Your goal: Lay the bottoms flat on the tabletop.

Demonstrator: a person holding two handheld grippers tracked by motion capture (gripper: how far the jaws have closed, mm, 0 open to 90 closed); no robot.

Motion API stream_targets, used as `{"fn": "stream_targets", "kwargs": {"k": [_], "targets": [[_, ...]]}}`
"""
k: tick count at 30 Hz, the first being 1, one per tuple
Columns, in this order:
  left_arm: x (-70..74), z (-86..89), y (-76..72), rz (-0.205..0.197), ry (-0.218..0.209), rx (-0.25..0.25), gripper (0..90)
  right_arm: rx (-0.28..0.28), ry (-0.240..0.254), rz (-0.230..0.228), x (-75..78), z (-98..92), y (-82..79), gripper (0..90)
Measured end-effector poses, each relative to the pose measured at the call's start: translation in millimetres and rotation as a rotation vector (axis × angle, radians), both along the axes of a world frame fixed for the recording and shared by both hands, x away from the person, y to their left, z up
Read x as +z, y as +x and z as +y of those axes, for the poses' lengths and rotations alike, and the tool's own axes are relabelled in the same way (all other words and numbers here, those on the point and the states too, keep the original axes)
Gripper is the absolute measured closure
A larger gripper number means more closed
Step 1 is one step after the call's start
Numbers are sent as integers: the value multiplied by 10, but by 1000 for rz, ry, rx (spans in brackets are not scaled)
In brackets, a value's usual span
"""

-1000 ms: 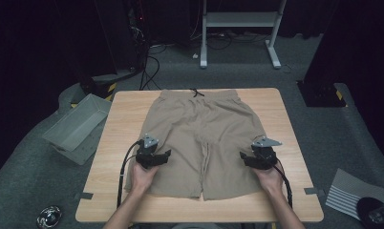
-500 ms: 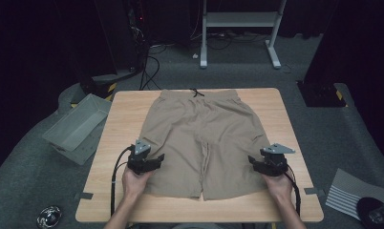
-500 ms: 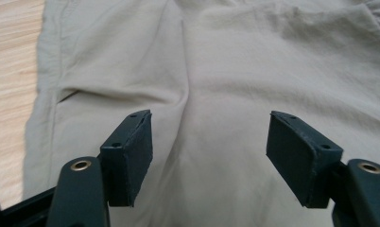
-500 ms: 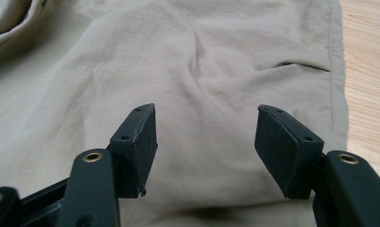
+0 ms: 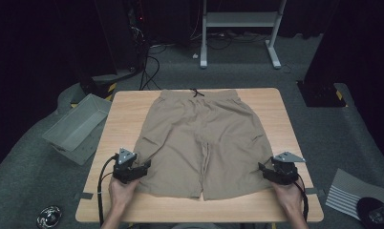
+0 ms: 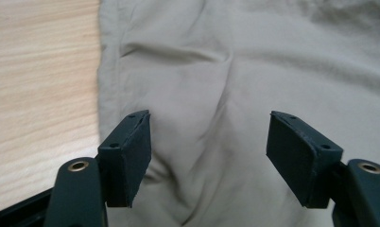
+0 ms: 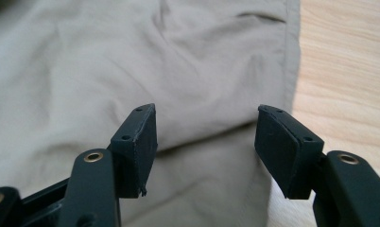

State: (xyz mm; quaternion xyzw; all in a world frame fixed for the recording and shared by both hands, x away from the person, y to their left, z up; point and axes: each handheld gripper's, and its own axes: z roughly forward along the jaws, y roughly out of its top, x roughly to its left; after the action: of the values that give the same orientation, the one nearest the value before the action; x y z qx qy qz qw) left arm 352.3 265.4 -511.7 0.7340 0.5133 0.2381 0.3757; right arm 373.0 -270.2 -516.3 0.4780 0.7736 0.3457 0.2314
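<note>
Now farther apart at shorts [image 5: 199, 143] edges (hems partly hidden): left gripper [image 5: 144, 168], right gripper [image 5: 262, 168], jaws spread, nothing pinched.

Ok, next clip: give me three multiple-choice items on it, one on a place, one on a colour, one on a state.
1. Where does the shorts' waistband lie?
A. far table edge
B. near edge
C. on the floor

2. What colour are the shorts?
A. blue
B. beige
C. red

3. How do the left gripper's jaws stand?
A. clamped on cloth
B. open over the cloth
C. shut on a cable

Answers:
1 A: the shorts have their drawstring end at the table's far side.
2 B: the cloth is tan.
3 B: the left gripper shows a wide gap.
</note>
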Motion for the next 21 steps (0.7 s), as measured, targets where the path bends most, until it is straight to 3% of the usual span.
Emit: {"fn": "stream_targets", "kwargs": {"k": [6,11,14,21], "targets": [[-96,41,-30,5,3,24,310,-10,-6,19,-67,-29,-33,349],[-164,26,-38,12,37,29,307,-11,-32,20,-71,-17,-52,329],[-184,14,-6,57,44,37,295,-4,-10,39,-73,-39,-43,321],[-184,6,-5,57,55,41,286,-10,-19,33,-74,-28,-51,315]]}}
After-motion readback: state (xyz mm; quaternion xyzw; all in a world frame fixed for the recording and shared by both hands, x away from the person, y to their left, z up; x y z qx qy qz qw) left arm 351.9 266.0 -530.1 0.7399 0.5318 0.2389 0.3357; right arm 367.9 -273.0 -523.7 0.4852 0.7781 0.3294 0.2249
